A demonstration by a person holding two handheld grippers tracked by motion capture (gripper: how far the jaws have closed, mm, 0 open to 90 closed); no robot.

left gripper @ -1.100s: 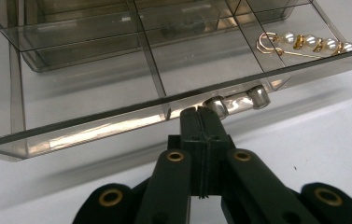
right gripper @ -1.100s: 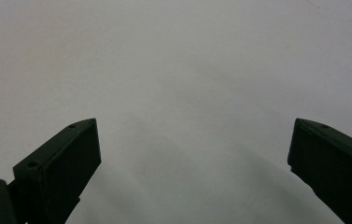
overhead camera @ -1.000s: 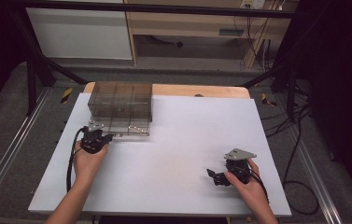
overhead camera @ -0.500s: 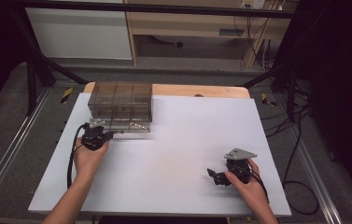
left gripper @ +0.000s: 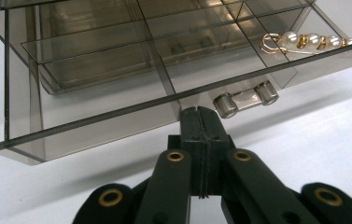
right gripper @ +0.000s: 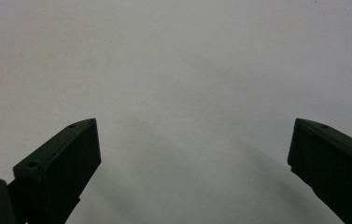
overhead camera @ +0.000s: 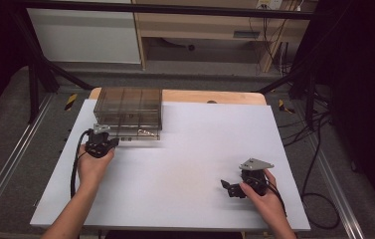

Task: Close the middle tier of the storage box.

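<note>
- Nearest to me, my right claw (overhead camera: 234,189) rests low on the white bench (overhead camera: 195,164) at its near right side, jaws spread wide with nothing between them; in the right gripper view only bare bench surface lies between the two black pads.
- Farther up on the left, my left claw (overhead camera: 111,143) sits at the front of the smoky clear organizer box (overhead camera: 129,107), jaws pressed fully together and gripping nothing.
- Seen from the left gripper view, the closed tips (left gripper: 201,122) sit just under the front edge of the pulled-out drawer (left gripper: 131,79), right beside its small clear handle (left gripper: 245,98); I cannot tell whether they touch the handle.
- That drawer is divided into compartments, and a pearl-and-gold piece of jewellery (left gripper: 304,41) lies in a compartment at the right end, well apart from my tips.
- Beyond it, the box stands at the far left of the bench, near the back edge, with the drawer sticking out toward me.
- My two claws are well apart from each other.
</note>
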